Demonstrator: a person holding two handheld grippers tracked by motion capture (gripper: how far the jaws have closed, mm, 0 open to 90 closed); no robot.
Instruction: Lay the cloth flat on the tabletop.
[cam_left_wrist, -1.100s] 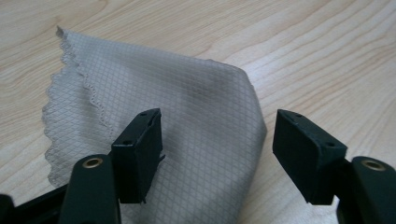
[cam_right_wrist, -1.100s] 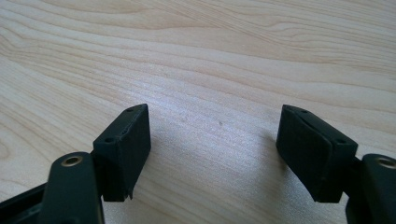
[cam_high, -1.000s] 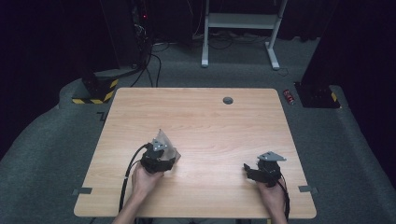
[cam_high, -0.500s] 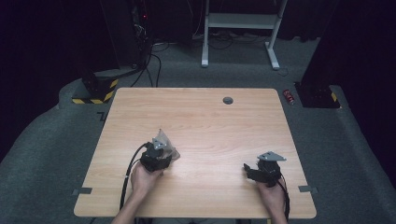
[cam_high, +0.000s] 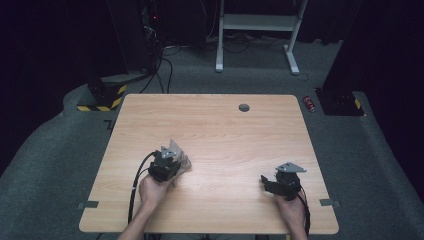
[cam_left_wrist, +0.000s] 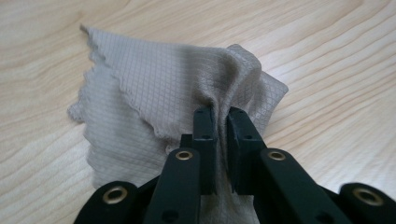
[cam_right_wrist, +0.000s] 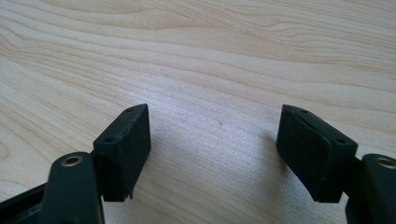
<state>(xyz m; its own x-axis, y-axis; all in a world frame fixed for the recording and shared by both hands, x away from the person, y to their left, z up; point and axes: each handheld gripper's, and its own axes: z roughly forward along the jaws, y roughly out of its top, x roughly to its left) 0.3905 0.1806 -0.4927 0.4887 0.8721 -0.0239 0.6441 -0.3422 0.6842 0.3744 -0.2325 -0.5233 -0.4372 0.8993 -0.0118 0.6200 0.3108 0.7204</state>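
A small beige cloth (cam_left_wrist: 154, 93) with a fine grid weave lies crumpled on the wooden table (cam_high: 215, 130). My left gripper (cam_left_wrist: 220, 112) is shut on a raised fold of the cloth, its jaws pinching the fabric between them. In the high view the left gripper (cam_high: 169, 159) sits at the table's front left, with the cloth (cam_high: 181, 156) peeking out beside it. My right gripper (cam_right_wrist: 212, 135) stands open just above bare wood, nothing between its jaws. From above, the right gripper (cam_high: 274, 184) shows at the table's front right.
A small dark round grommet (cam_high: 244, 107) sits near the table's far edge. A black cable (cam_high: 136, 185) trails from the left gripper toward the front edge. Beyond the table are a white desk frame (cam_high: 257, 30) and a yellow-black striped box (cam_high: 102, 95) on the floor.
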